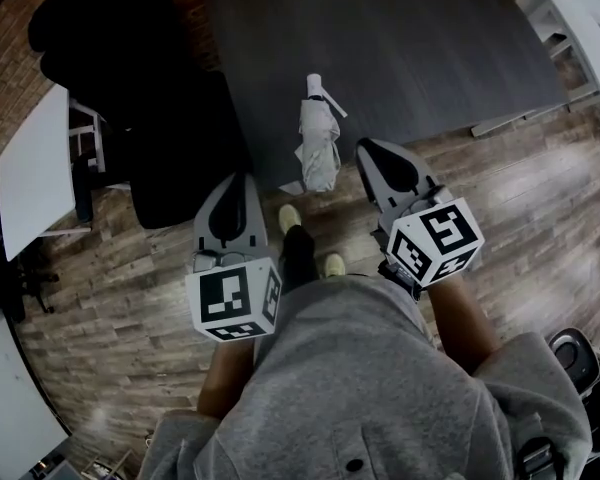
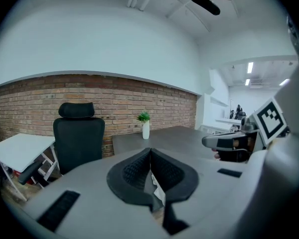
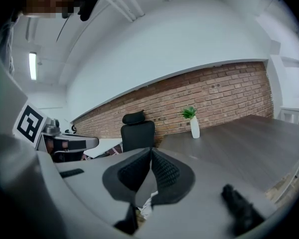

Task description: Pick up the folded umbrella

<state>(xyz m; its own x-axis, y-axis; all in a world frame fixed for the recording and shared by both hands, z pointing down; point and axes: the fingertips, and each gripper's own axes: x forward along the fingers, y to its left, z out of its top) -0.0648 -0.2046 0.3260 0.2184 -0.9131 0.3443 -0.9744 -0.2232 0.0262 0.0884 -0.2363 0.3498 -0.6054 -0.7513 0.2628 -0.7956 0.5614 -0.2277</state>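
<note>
Fronting a brick wall (image 2: 129, 96), dark table (image 1: 430, 48) holds umbrella (image 1: 318, 138); left gripper (image 1: 243, 179), right gripper (image 1: 366, 149) closed.

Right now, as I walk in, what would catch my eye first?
A pale folded umbrella lies at the near edge of a dark table. The left gripper and right gripper, both shut and empty, point toward it from either side. A black office chair stands left of the table.
</note>
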